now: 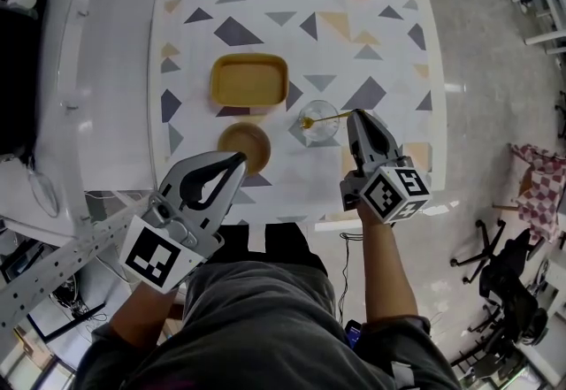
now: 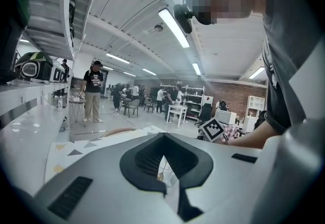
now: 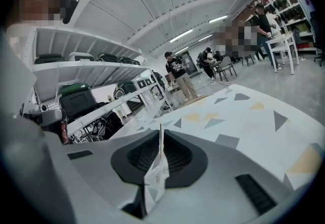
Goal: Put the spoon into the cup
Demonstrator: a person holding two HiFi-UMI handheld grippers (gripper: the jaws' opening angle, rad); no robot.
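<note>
One spoon [image 1: 327,118]: about level, bowl end over the cup [image 1: 320,133], handle toward your right gripper [image 1: 354,117].
Right gripper: your jaws pinch the spoon's handle tip.
Left gripper [image 1: 239,160]: your jaws are pressed together on nothing, by the brown bowl [image 1: 243,139].
Cup: upright on the table [image 1: 389,26], right of the brown bowl, near the yellow tray [image 1: 249,80].
</note>
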